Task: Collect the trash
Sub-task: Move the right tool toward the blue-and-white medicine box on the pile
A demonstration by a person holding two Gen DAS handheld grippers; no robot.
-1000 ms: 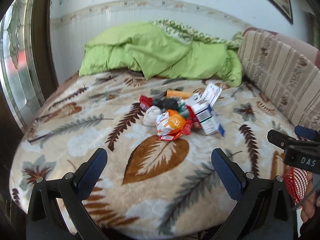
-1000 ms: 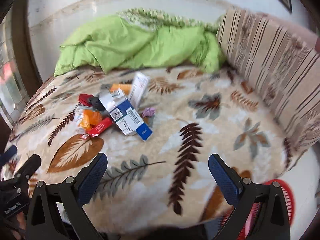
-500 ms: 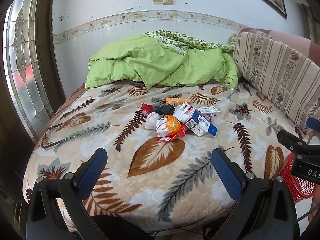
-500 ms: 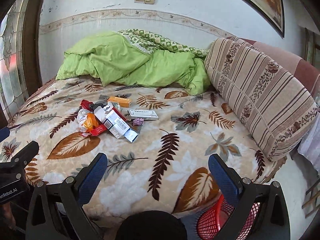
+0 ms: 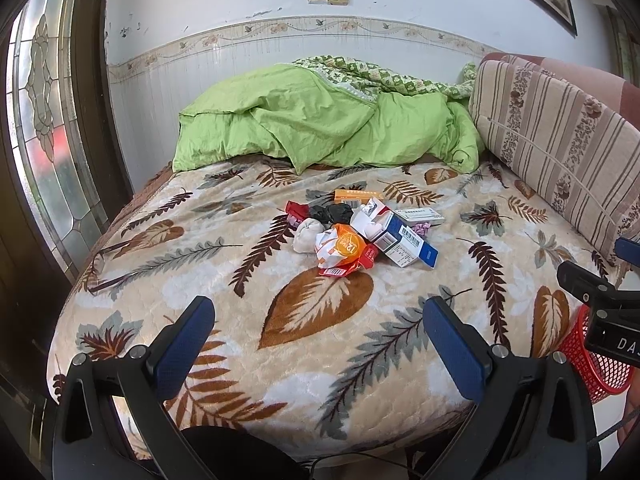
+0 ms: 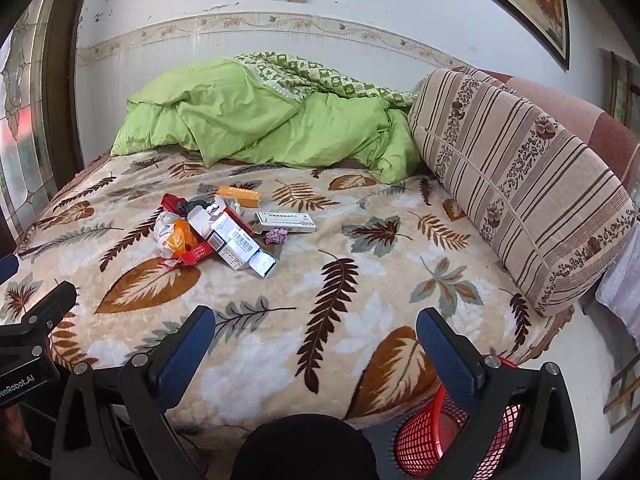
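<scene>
both grippers (image 5: 318, 330) (image 6: 316, 338) spread empty over bed edge (image 5: 360, 420), trash pile (image 5: 360, 236) well ahead, red basket (image 6: 436, 440) seemingly on floor

A bed (image 5: 320, 320) covered by a cream blanket with a leaf print (image 6: 360, 280) carries everything. Near its middle lies a heap of trash (image 5: 360, 236): cardboard boxes, crumpled wrappers, an orange packet and something black. Beyond the heap, against the wall, a rumpled green duvet (image 5: 320, 124) rests on the blanket. To the right of the heap, well apart, a long striped cushion (image 6: 520, 184) lines the bed's edge.
</scene>
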